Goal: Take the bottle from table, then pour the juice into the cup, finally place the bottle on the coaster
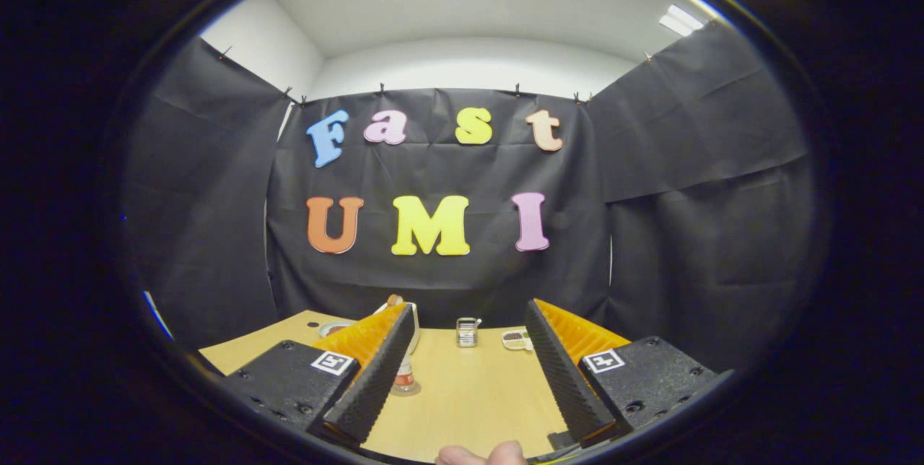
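Above table (469,393), tool (465,378) level, agape

Gripper (462,378) jaws wide apart, nothing btwn; fingertip (482,455) just below.

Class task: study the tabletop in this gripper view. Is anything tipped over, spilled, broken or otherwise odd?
Nothing stands out. The gripper is open over the wooden table, holding nothing. The bottle stands upright, partly hidden behind one finger, and the small cup stands upright beyond the fingers. No spill is visible.
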